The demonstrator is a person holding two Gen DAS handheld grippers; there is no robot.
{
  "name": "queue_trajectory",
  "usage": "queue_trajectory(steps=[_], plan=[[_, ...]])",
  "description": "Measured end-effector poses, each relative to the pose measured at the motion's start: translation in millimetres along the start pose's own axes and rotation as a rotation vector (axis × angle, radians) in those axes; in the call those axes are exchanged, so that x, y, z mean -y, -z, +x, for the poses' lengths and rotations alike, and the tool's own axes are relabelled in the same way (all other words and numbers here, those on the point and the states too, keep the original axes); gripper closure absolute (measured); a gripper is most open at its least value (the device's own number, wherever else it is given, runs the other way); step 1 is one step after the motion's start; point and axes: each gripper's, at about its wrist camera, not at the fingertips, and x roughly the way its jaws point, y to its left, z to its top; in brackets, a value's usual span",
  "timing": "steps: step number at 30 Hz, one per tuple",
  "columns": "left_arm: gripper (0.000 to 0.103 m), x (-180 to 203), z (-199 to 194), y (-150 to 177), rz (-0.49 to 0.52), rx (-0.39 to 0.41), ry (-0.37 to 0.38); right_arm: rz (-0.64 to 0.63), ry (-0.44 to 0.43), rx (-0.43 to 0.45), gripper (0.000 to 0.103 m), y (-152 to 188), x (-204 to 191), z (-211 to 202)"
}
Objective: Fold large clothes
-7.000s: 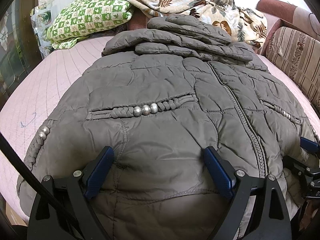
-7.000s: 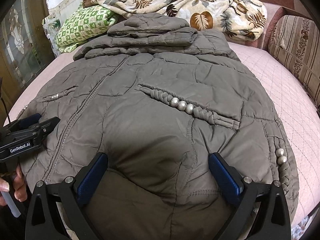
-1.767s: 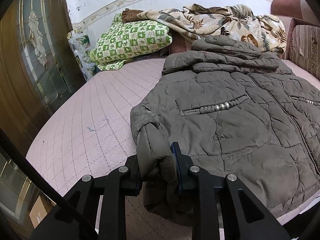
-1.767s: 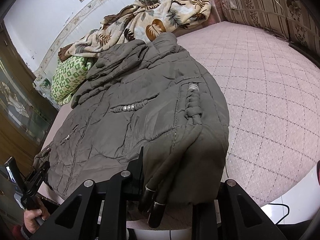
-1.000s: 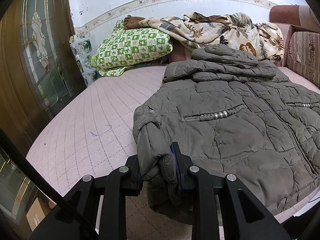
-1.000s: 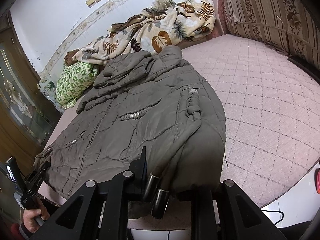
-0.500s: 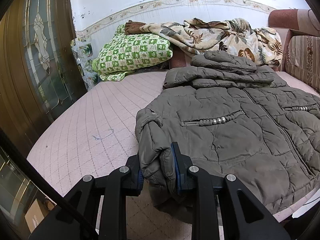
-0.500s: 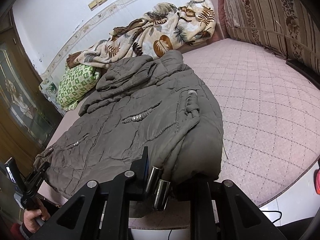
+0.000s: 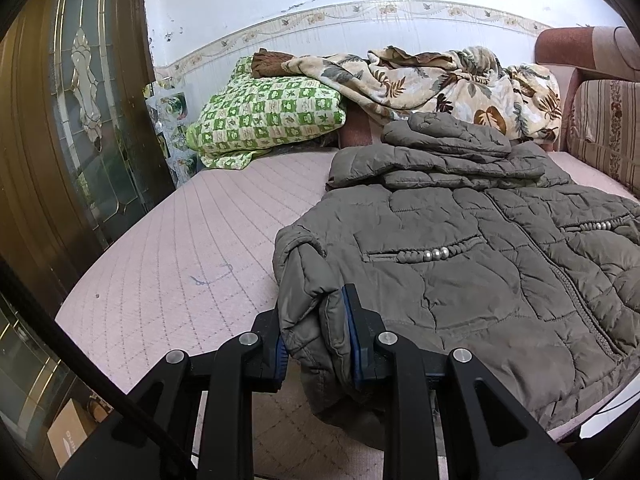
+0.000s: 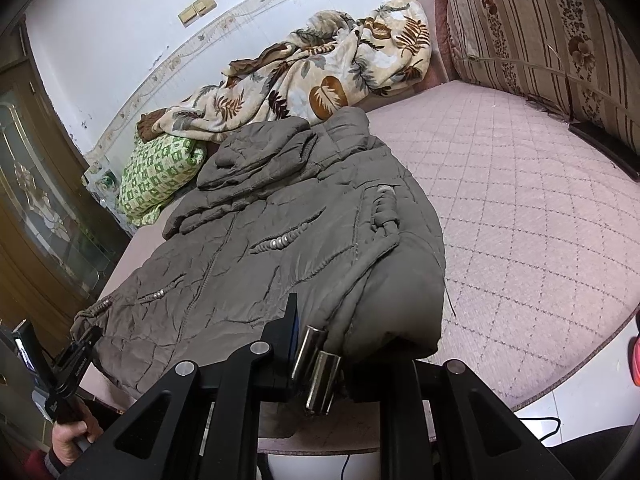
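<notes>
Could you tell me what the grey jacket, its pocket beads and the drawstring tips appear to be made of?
Jacket: likely matte synthetic shell over padding, going by the puffy quilted panels and soft creases.
Pocket beads: pale with a bright sheen, perhaps metal or coated plastic; I can't tell which.
Drawstring tips: shiny silver cylinders with mirror-like reflections, probably metal.
Both hand-held grippers, left and right, pinch the jacket's hem corners.

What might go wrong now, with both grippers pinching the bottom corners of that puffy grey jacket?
The left gripper bites a thick wad of the jacket, so the slick fabric could slip out during the lift. At the right gripper, two metal cord ends hang loose and might snag. The folded sleeves lie loose at the top and may slide apart.
</notes>
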Motion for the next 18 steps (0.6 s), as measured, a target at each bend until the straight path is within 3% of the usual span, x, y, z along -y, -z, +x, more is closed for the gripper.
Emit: queue_trajectory(steps=[18], plan=[[0.080,-0.8,-6.2,-1.2,-0.004,0.007,0.003,0.014,-0.027,0.005,0.084,-2.0,2.6,-11.1]])
